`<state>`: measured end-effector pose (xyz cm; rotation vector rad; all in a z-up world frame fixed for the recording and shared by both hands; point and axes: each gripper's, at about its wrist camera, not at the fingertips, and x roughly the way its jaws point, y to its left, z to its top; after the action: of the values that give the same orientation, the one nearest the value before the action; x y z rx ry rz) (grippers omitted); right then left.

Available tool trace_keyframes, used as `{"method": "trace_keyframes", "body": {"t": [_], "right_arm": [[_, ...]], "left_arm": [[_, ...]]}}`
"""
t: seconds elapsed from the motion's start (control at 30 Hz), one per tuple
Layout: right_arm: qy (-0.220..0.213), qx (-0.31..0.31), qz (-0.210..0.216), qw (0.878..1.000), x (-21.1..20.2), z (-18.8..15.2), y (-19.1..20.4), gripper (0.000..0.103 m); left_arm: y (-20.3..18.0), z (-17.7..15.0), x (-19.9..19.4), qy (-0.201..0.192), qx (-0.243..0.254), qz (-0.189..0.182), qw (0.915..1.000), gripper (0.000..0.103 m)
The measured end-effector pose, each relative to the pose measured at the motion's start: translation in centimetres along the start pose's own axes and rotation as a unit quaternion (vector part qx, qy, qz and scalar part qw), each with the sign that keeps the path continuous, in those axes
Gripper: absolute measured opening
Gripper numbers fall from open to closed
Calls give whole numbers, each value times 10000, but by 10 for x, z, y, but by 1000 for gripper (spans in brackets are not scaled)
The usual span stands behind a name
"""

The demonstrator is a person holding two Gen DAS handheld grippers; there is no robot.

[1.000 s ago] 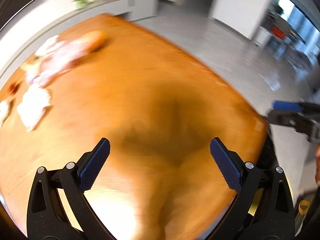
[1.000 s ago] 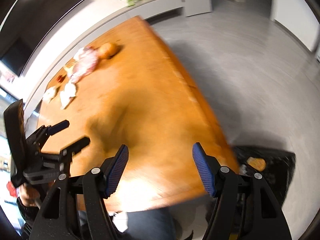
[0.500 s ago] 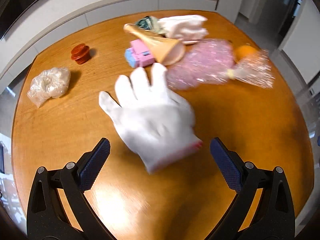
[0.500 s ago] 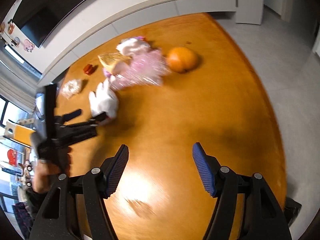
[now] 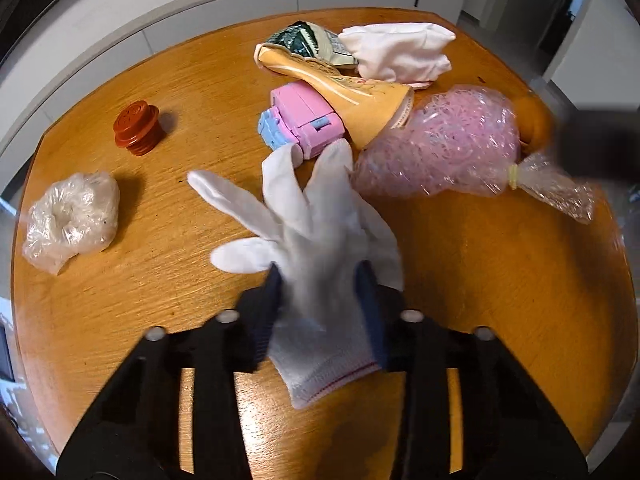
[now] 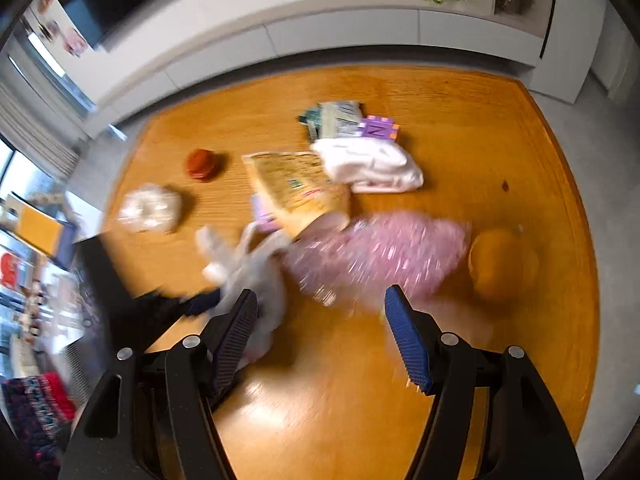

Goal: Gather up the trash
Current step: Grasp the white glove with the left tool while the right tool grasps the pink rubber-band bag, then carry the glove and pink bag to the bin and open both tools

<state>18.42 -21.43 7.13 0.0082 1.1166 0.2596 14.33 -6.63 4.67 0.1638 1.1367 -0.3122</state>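
Note:
A white glove (image 5: pixel 304 216) lies on the round wooden table (image 5: pixel 160 300). My left gripper (image 5: pixel 320 276) is closing its jaws on the glove's cuff end, and both pads press into the fabric. In the right wrist view the same glove (image 6: pixel 248 264) is blurred, with the left gripper (image 6: pixel 200 304) at its lower left. My right gripper (image 6: pixel 322 296) hangs open above the table, nothing between its fingers, just below a clear bag of pink shreds (image 6: pixel 376 256). A crumpled clear wrap (image 5: pixel 72 216) and a red cap (image 5: pixel 138 130) sit at the left.
Behind the glove lie a pink and blue toy block (image 5: pixel 304 124), an orange paper cone (image 5: pixel 360 100), a green packet (image 5: pixel 304 40) and a second white glove (image 5: pixel 400 56). An orange (image 6: pixel 504 264) rests right of the pink bag. A low white cabinet (image 6: pixel 360 28) runs behind the table.
The left jaws have gone from wide open to pinching the glove's cuff. The right gripper has swung in over the table toward the pink bag and the orange, still open.

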Motion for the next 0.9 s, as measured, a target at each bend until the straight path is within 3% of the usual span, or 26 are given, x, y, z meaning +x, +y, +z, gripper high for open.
{"method": "trace_keyframes", "body": {"t": [0.07,0.17,0.2,0.27,0.33,0.4,0.63,0.9], "right_arm": [[195,58,-287,9994,25,8,-6,67],[522,133,-449,9975,55,4,-17,67],[506,77,-493,9975,58,2,-17,64],[443,-95,-703,9965,57,-5,-14,46],[437,-9,-531,9976,50,-10,-17,30],[463,160,-221,9986,42,-18,-21,26],[316,159,1,9994,-6,-63,-24,25],[-20,239,98,9997,-65,-121,-34,25]], "left_arm": [[5,-4,-2,29,92,-111,9999,17],[12,-14,-6,57,163,-201,9996,15],[15,-19,-9,52,148,-224,9996,15],[20,-29,-14,42,106,-233,9997,14],[23,-36,-17,29,75,-206,9998,14],[24,-38,-18,21,38,-188,9998,14],[20,-62,-50,-147,-48,-243,9996,14],[-21,-82,-91,-410,106,-378,9984,14]]}}
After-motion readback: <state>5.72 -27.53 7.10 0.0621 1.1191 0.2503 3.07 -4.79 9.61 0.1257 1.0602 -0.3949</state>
